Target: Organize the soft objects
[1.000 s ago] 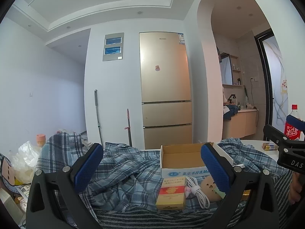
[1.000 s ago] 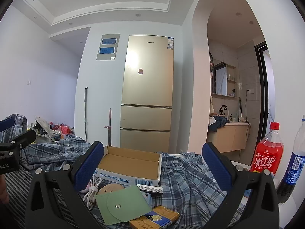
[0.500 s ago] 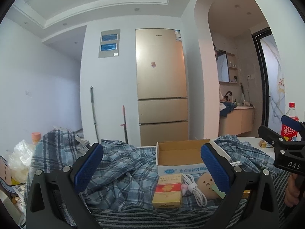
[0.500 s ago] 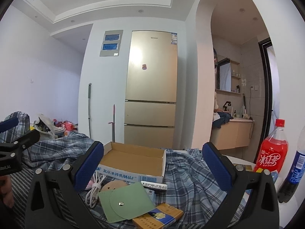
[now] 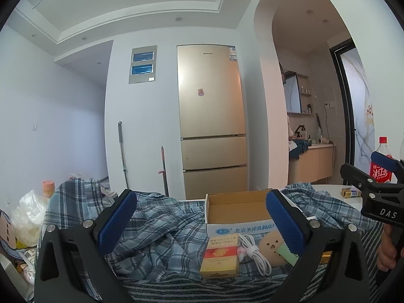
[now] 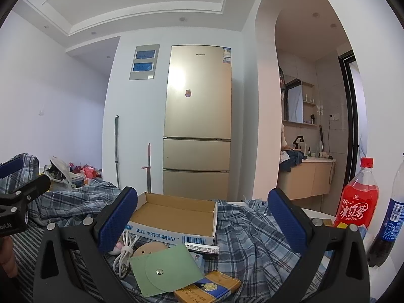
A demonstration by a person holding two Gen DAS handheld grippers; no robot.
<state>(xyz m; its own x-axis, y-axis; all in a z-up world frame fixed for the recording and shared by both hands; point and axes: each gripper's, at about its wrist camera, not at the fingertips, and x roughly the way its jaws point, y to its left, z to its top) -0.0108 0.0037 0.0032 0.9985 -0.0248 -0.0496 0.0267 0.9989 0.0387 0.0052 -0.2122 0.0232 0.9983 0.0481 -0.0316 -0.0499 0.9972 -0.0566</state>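
Note:
A blue plaid shirt (image 5: 161, 229) lies crumpled over the table and also shows in the right wrist view (image 6: 252, 234). An open cardboard box (image 5: 237, 212) stands on it, also seen from the right (image 6: 176, 217). In front of the box lie a red-and-gold pack (image 5: 221, 260), a coiled white cable (image 5: 255, 252), a green snap pouch (image 6: 164, 267) and a blue-and-gold pack (image 6: 209, 289). My left gripper (image 5: 202, 224) is open and empty above the shirt. My right gripper (image 6: 202, 224) is open and empty above the pouch.
A red iced-tea bottle (image 6: 358, 199) and a blue-labelled bottle (image 6: 391, 217) stand at the right on the white table. A gold fridge (image 5: 212, 141) stands behind. Bags and clutter (image 5: 27, 217) lie at the far left. A striped cloth (image 5: 161, 290) covers the near edge.
Both views have tilted upward slightly and shifted a little; the box and items sit lower in frame. Both grippers stay open and empty.

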